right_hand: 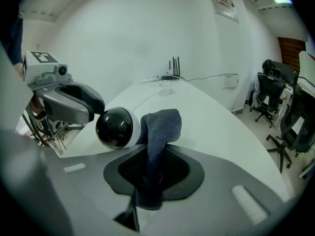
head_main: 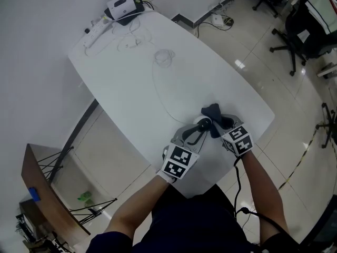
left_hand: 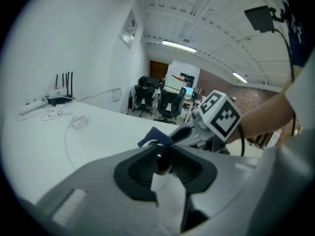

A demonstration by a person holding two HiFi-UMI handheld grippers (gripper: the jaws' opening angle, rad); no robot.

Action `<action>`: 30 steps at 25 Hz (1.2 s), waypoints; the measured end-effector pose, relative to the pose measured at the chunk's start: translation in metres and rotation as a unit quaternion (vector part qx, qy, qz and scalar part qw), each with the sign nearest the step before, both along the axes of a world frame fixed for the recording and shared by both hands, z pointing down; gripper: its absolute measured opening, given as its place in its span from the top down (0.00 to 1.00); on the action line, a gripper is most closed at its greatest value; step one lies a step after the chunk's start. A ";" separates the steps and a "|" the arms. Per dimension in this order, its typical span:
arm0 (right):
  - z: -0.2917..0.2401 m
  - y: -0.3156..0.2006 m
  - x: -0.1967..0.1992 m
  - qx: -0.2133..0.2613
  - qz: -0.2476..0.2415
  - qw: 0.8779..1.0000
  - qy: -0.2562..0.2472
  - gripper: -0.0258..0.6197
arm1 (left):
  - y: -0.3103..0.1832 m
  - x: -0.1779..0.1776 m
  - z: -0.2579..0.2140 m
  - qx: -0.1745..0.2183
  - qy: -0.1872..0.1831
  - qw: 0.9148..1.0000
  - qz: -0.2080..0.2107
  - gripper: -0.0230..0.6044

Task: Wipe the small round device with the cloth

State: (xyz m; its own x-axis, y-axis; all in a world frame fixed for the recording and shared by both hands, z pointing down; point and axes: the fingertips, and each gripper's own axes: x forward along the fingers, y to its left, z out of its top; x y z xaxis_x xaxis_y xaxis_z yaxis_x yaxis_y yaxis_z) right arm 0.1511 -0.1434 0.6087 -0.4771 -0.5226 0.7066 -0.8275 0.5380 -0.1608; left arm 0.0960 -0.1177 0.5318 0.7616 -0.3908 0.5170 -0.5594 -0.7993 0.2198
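Right claw nose-down on cloth

Bright, even overhead light w/ ceiling strip lamp; gripper views fisheye, dark vignetted corners, near edges blurred.

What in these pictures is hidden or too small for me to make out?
The device, left gripper view: mostly covered by the left fingers holding it.
The cloth, right gripper view: lower end hidden between the right fingers; contact with the device unclear.
The router, head view: markings too small.
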 end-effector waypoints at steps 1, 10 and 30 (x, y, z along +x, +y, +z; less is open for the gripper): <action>0.005 0.000 0.001 -0.004 -0.002 1.000 0.008 0.84 | 0.000 0.000 0.000 0.001 0.000 1.000 -0.002 0.82; 0.038 0.002 0.003 -0.064 0.059 0.996 0.001 0.85 | -0.004 -0.001 0.004 -0.023 0.011 1.000 -0.019 0.82; -0.104 0.016 -0.028 0.106 -0.024 0.991 0.072 0.84 | 0.020 0.001 -0.003 0.023 -0.066 0.995 0.065 0.74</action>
